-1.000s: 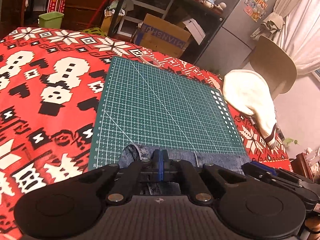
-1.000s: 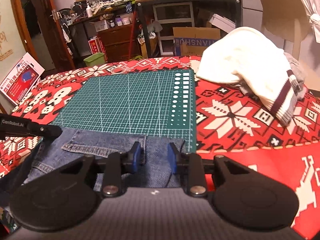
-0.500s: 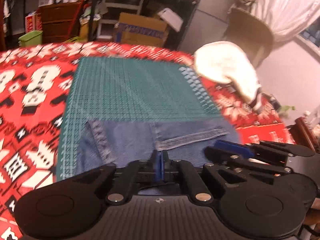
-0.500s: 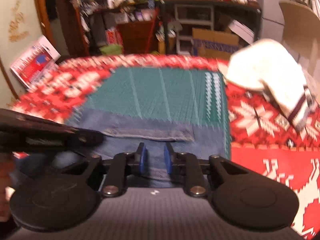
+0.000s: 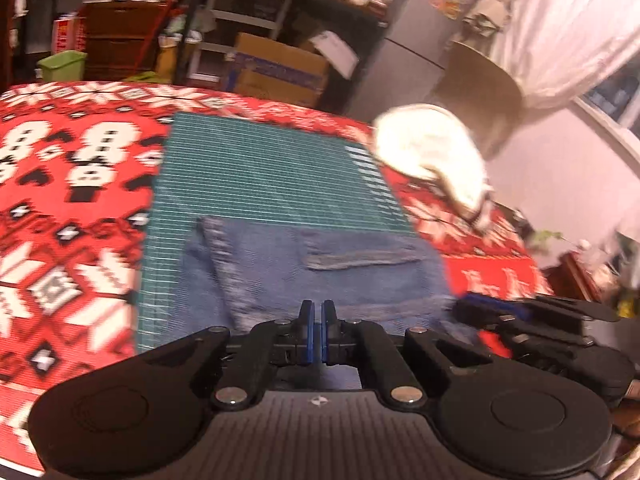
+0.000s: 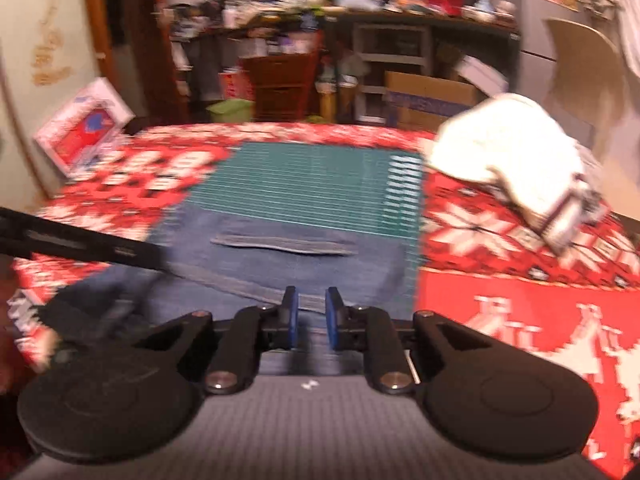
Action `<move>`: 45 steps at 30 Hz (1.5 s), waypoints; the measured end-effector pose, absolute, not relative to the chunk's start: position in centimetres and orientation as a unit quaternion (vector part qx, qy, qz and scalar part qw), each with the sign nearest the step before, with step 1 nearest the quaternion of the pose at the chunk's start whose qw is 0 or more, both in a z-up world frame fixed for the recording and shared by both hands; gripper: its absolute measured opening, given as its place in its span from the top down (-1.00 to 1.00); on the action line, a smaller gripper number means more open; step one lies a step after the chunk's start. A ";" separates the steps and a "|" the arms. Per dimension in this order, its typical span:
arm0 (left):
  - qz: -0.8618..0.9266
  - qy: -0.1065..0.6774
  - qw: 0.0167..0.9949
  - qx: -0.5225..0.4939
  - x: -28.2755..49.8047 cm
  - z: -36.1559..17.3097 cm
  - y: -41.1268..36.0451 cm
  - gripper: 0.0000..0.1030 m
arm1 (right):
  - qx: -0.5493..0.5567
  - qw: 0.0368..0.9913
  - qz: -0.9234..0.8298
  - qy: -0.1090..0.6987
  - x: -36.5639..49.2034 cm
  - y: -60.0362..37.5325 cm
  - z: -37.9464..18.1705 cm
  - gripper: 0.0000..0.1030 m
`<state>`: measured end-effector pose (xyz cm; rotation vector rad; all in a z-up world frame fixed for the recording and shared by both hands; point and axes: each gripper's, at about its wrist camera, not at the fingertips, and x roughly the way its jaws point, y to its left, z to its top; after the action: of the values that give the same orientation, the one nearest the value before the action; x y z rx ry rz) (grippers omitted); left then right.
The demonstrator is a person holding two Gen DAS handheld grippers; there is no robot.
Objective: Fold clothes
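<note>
Jeans (image 5: 320, 268) dragged further onto mat (image 5: 260, 176), hem at jaws.

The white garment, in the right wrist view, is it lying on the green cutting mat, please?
No, the white garment lies on the red patterned cloth, right of the green cutting mat.

Both views are smeared by motion blur. The near edge of the blue denim garment (image 5: 320, 276) is hidden behind the left gripper (image 5: 315, 322), so it cannot be told from the frames whether cloth is pinched there. The grid lines of the green cutting mat (image 6: 320, 184), beyond the garment, are blurred to streaks. The white garment (image 6: 508, 160), to the right of the mat, is smeared; its folds cannot be made out. The shelves (image 6: 304, 12) behind the table are too blurred for their contents to be read.
</note>
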<state>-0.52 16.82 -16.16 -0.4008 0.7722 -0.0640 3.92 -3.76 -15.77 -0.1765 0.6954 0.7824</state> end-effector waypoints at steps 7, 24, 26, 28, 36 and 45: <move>-0.047 0.392 0.908 -0.137 0.0 -18.8 14.3 0.94 | -0.104 0.855 0.379 0.337 3.0 -1.7 -18.6 0.68; -0.007 0.409 0.905 -0.116 -4.0 -16.6 14.6 0.19 | -0.093 0.865 0.326 0.369 1.8 -6.1 -15.6 -0.31; 0.008 0.406 0.908 -0.103 -4.6 -16.2 14.4 -0.39 | -0.097 0.871 0.310 0.368 1.4 -6.3 -15.1 -0.78; 0.022 0.402 0.911 -0.091 -5.2 -15.8 14.2 -0.49 | -0.097 0.879 0.296 0.361 1.0 -6.7 -14.7 -0.99; 0.074 0.417 0.905 -0.041 -6.4 -15.8 13.0 -0.83 | -0.110 0.879 0.224 0.407 0.4 -7.6 -15.5 -0.99; 0.058 0.456 0.887 -0.041 -6.3 -17.6 11.4 -0.84 | -0.107 0.870 0.210 0.433 -0.5 -8.3 -16.6 -0.99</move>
<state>-6.31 11.44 -17.64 -0.0861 0.9469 0.1199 -0.52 -8.34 -16.61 -0.2247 0.9050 0.4388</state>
